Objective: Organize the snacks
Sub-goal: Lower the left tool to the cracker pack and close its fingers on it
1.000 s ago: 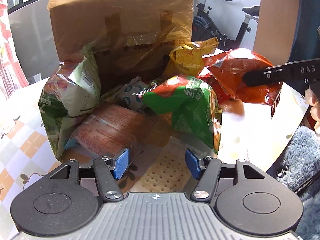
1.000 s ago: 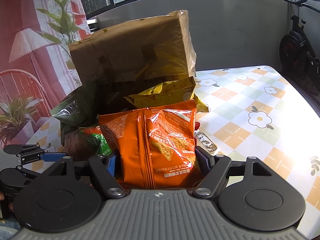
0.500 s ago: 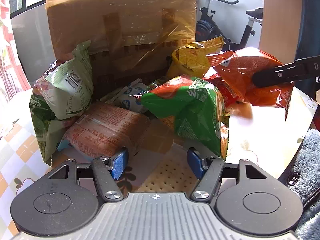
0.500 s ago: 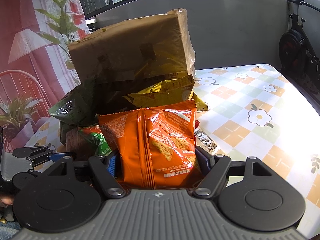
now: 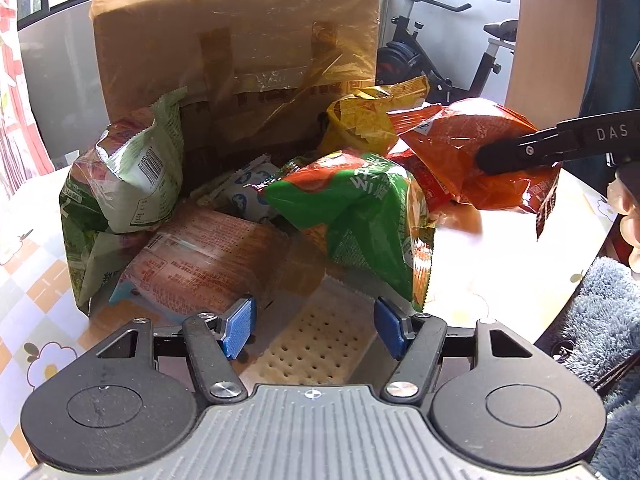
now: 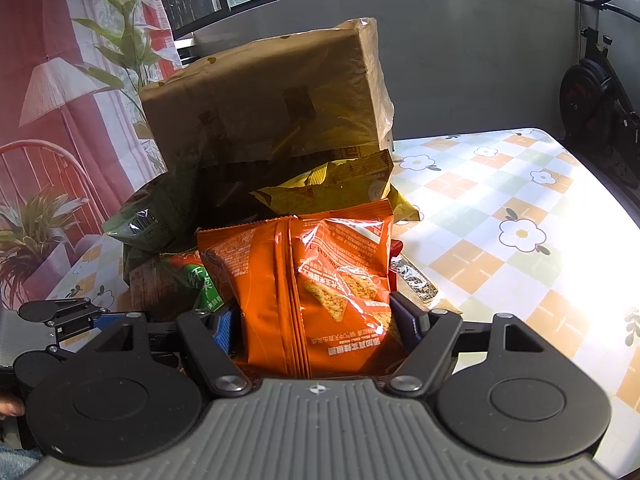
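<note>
We've got the orange chip bag (image 6: pixel 320 292) upright between the right gripper's (image 6: pixel 316 330) pads, clamped from both sides, at the near right edge of the snack pile. From the left wrist view the same bag (image 5: pixel 472 160) hangs just clear of the flowered tablecloth (image 6: pixel 500 208). Behind it a yellow packet (image 6: pixel 340 188) leans on the big brown paper bag (image 5: pixel 240 60), and a green bag (image 5: pixel 360 220) slumps beside it. Our left gripper (image 5: pixel 314 326) hovers low with its blue pads apart and nothing between them; a cracker pack (image 5: pixel 316 344) lies under the gap and a reddish wrapped pack (image 5: pixel 200 264) sits just by the left pad. By our reckoning we're mid-sort: one bag picked, not yet placed. Next we'd carry it to open table on the right and let go, while the left lines up on the cracker pack.
</note>
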{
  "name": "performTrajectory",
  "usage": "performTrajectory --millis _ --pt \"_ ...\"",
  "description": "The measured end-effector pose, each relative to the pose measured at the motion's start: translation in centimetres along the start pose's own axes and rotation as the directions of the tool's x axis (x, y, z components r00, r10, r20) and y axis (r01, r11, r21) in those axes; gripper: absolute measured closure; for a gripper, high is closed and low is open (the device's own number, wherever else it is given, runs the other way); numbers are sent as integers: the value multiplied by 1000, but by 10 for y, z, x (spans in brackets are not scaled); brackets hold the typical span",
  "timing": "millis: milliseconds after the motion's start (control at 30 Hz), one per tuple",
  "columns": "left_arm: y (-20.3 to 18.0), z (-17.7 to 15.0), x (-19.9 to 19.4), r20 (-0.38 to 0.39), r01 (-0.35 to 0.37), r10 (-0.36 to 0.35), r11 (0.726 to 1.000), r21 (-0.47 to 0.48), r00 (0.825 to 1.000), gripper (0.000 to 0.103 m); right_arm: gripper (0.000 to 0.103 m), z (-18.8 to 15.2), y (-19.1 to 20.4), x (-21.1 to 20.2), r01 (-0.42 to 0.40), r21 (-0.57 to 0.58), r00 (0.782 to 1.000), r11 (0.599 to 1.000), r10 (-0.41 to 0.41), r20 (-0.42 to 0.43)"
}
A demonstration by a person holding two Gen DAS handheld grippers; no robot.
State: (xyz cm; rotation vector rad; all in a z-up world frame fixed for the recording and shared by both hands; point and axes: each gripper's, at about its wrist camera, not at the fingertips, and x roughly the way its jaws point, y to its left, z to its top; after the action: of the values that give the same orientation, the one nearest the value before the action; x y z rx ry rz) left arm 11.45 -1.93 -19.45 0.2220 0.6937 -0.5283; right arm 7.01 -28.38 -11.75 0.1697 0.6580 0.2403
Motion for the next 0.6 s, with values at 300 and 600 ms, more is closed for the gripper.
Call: performTrajectory --millis 300,600 --pt "1 0 -3 -3 39 -39 999 -7 999 36 28 0 -2 2 -1 6 1000 1000 1 -3" --pt "-10 -8 6 -46 24 -19 993 112 999 35 28 -1 -1 1 -4 7 1000 1000 4 -1"
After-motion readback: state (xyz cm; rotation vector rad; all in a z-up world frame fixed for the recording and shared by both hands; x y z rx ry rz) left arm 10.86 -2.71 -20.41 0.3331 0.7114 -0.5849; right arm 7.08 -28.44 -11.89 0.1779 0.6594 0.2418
